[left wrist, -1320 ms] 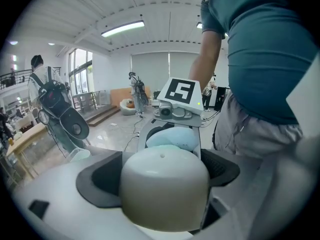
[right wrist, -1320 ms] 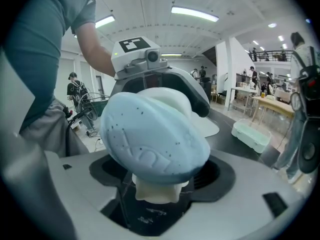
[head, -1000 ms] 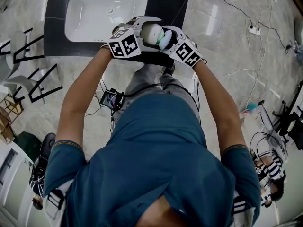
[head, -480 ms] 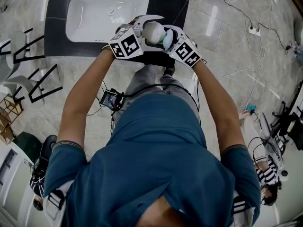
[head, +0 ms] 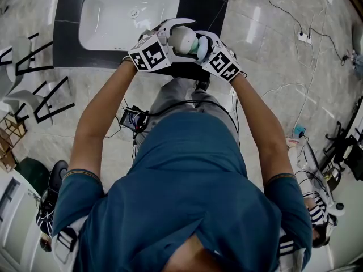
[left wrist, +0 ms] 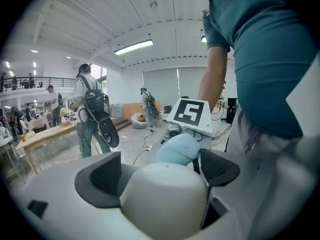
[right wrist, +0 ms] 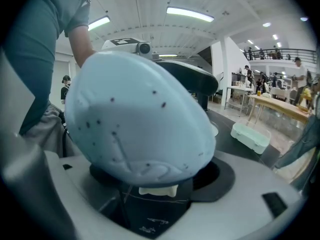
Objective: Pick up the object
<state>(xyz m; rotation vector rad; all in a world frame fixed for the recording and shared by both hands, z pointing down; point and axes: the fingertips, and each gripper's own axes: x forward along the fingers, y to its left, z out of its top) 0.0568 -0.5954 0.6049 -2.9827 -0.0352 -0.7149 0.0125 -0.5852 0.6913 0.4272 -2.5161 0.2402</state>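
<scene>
With left gripper [left wrist: 159, 173] clamped on white dome [left wrist: 165, 199] and right gripper [head: 199, 45] on speckled pale-blue shell [right wrist: 140, 119], easy to squirt either of these 2 smooth rounds free by squeezing off-centre.

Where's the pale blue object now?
Head view, top centre: the pale blue object is in the right claw, against the white object in the left claw, over the dark counter, by the sink.

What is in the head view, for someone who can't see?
A person holds two grippers together: the left gripper grips a white round object, the right gripper a pale blue object, near a white sink in a dark counter.
</scene>
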